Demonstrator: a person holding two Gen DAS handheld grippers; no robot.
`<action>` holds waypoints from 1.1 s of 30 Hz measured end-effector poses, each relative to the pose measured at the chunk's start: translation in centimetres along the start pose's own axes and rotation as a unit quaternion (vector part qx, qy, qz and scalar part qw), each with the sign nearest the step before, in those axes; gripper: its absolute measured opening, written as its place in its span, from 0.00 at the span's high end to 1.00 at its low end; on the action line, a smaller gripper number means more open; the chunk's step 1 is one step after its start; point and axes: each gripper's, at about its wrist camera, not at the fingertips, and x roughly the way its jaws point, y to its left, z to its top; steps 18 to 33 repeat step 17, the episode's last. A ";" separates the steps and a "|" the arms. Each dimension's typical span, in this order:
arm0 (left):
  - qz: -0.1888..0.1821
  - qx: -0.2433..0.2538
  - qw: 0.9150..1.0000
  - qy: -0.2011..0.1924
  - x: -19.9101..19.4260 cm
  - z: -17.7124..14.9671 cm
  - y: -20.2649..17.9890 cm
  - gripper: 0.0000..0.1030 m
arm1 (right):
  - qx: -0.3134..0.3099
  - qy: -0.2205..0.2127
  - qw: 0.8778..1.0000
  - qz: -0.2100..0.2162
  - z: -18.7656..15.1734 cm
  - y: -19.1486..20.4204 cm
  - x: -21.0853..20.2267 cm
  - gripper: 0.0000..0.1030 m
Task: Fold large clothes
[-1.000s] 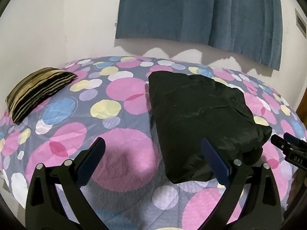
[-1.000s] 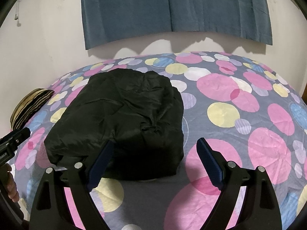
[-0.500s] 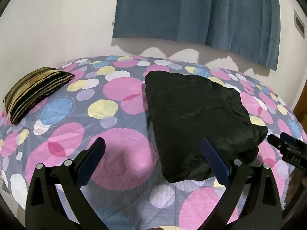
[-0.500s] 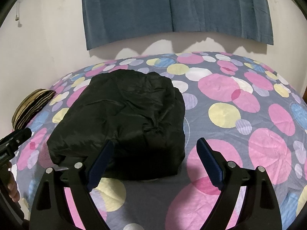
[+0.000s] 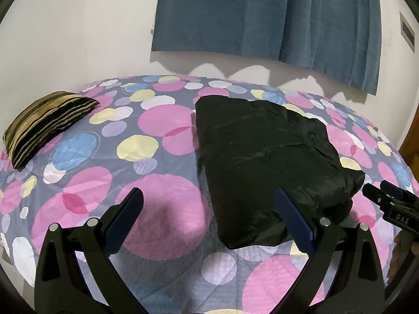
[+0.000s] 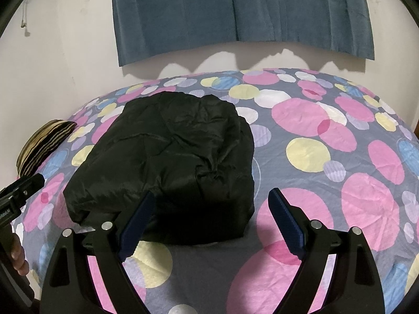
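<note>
The bed (image 5: 167, 172), under a sheet of pink, yellow and blue circles, fills both views ahead of the tongs. Behind it a blue curtain (image 5: 267, 13) hangs on a pale wall (image 5: 65, 34).

The black garment (image 6: 167, 162) lies folded into a thick bundle on the sheet. It sits ahead and right of the left tongs (image 5: 209, 217), ahead and left of the right tongs (image 6: 212, 217). A striped pillow (image 5: 44, 123) lies far off to the left of both.

Both tools point downward at a slant toward the bed, side by side near its front edge. In the left wrist view the right tool's tip shows at the right edge; in the right wrist view the left tool's tip shows at the left edge, with fingers (image 6: 18, 257) of a hand below it.

The left tongs stand wide apart, 2 blue pads empty, hovering above the sheet. The right tongs are likewise spread wide and empty; their left pad overlaps the bundle's near edge in view, but contact cannot be told.
</note>
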 end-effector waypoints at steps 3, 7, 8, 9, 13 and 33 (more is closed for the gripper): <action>-0.003 -0.005 1.000 0.001 0.0 -0.1 0.1 0.02 | -0.002 0.003 1.000 0.001 -0.1 0.0 0.1 0.15; 0.011 -0.007 1.000 -0.018 -0.4 -0.1 0.3 0.02 | 0.001 0.006 1.000 0.007 -0.1 -0.2 0.3 0.15; 0.013 -0.007 1.000 -0.021 -0.4 -0.1 0.3 0.02 | 0.001 0.007 1.000 0.008 0.0 -0.3 0.3 0.15; 0.013 -0.006 1.000 -0.024 -0.4 0.0 0.4 0.02 | 0.000 0.006 1.000 0.008 -0.1 -0.2 0.2 0.15; 0.025 -0.017 0.999 -0.015 0.4 0.5 1.9 0.02 | 0.004 0.008 1.000 0.013 0.4 -1.2 0.3 0.15; 0.066 -0.035 0.997 0.008 3.2 0.7 5.2 0.02 | 0.004 0.012 1.000 -0.028 0.8 -5.3 1.1 0.15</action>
